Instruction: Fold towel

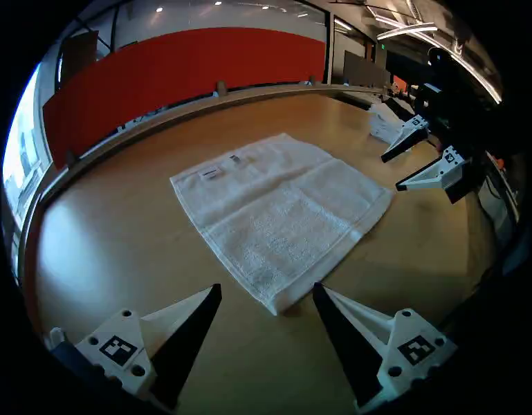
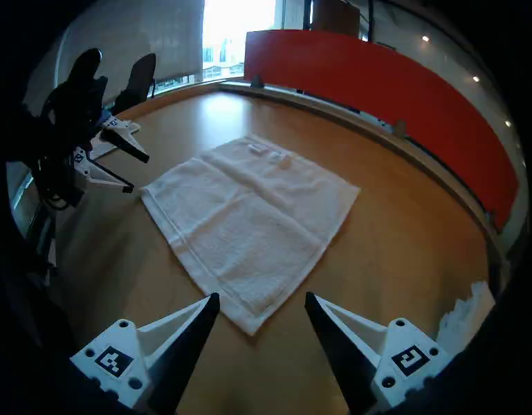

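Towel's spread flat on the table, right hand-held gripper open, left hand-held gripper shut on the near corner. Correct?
No: the left hand-held gripper is open too, the near corner of the towel lying unpinched between its fingers, as the left gripper view shows. The rest holds.

White tool [image 1: 266, 285], black inner fingers [image 1: 189, 332], square markers [image 1: 118, 348]

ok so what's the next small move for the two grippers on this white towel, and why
Probably lower the left gripper and the right gripper onto the towel corner nearest each. Both hover open, gripping nothing, each with a corner of the white terry towel just ahead between its fingers. The towel lies flat and unfolded on the wooden table.
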Demonstrator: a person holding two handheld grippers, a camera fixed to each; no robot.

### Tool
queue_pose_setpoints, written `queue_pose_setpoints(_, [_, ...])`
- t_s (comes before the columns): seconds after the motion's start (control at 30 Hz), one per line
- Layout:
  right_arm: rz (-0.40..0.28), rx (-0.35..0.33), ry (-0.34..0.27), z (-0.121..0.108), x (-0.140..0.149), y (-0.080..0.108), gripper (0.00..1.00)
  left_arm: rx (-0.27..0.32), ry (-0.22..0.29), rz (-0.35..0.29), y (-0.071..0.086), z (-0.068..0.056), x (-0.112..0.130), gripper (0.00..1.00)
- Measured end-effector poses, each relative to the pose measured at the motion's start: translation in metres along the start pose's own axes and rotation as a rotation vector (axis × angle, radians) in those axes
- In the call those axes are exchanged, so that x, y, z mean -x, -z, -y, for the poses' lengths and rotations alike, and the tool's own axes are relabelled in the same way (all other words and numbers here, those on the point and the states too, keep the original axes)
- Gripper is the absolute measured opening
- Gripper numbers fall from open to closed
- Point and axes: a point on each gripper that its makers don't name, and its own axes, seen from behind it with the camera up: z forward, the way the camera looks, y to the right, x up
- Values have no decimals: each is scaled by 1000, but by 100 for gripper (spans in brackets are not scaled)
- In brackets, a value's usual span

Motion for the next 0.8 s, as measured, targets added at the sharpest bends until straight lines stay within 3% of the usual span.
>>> queue_pose_setpoints(0.8, [82, -40, 23, 4, 26, -18, 88, 42, -3, 129, -20, -9, 27, 94])
